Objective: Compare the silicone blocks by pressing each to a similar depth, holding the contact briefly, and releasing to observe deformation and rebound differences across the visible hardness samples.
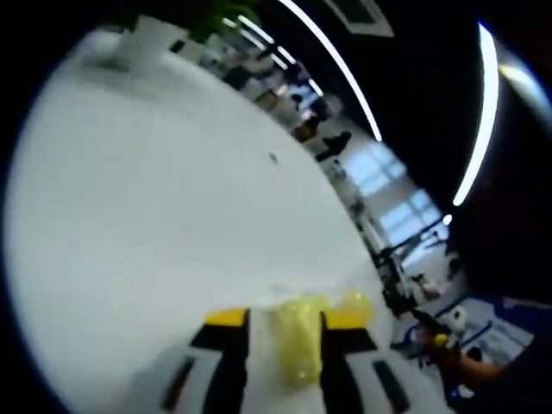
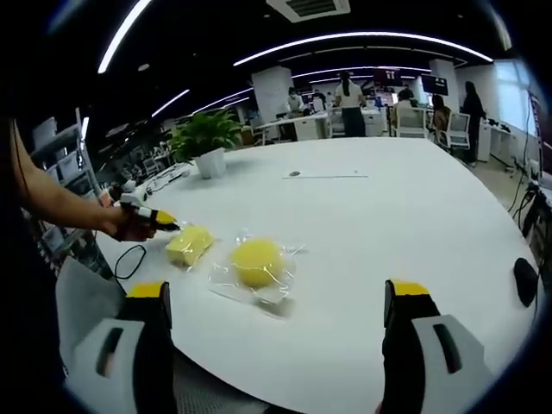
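Note:
In the left gripper view, which is blurred, my left gripper [image 1: 286, 319] has its two yellow-tipped jaws either side of a pale yellow silicone block [image 1: 297, 345] in clear wrap, which fills the gap between them. The right gripper view shows that same gripper [image 2: 164, 224] in a person's hand at the left table edge, its tip on the rectangular yellow block [image 2: 190, 244]. A round yellow block [image 2: 257, 261] in a clear bag lies just right of it. My right gripper [image 2: 278, 291] hangs open, jaws wide apart, near the round block without touching it.
The white table [image 2: 388, 216] stretches far and to the right. A potted plant [image 2: 207, 138] stands at the back left, its white pot [image 1: 151, 39] also in the left gripper view. A black object [image 2: 524, 280] lies at the right edge, a cable [image 2: 129, 259] at the left.

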Tool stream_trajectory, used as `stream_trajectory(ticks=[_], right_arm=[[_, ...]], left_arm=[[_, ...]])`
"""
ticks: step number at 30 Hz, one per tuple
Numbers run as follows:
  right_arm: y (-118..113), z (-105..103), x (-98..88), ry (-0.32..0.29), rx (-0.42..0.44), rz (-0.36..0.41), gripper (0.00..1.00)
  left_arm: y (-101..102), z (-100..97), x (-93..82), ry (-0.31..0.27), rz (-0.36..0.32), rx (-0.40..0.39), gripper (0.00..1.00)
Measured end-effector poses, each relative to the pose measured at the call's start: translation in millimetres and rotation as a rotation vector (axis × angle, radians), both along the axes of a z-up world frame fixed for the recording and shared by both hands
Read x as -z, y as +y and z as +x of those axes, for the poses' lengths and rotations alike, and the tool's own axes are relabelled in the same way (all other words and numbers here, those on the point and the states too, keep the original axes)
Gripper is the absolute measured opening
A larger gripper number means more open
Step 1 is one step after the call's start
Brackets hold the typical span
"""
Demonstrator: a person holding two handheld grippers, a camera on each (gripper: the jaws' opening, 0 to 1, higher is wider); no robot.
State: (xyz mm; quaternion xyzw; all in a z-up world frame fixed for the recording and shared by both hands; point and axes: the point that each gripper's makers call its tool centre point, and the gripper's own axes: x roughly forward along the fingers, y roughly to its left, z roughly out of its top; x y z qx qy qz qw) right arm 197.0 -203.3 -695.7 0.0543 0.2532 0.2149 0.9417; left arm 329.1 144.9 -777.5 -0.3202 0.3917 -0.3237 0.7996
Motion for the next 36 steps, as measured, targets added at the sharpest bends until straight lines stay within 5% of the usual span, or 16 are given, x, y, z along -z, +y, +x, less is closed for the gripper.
stream_trajectory(ticks=[6,10,18,25,36], right_arm=[[0.6,-0.5,1.8,0.014,-0.006,0.002,0.96],[1.0,-0.7,-0.4,0.025,0.004,0.01,0.96],[-4.4,-0.6,-3.2,0.026,0.021,0.005,0.96],[-11.9,-0.2,-1.5,0.027,0.042,0.006,0.96],[-5.9,-1.8,-5.8,0.008,0.043,0.014,0.96]], left_arm=[[-12.1,-0.4,-1.0,0.004,-0.013,0.028,0.09],[-16.7,0.9,5.8,0.033,-0.005,0.04,0.12],[-27.4,-3.7,10.7,0.06,-0.036,0.045,0.02],[-20.2,-8.3,8.7,0.008,0.051,0.027,0.0],[-13.3,-16.9,-30.7,-0.112,0.066,0.01,0.0]])
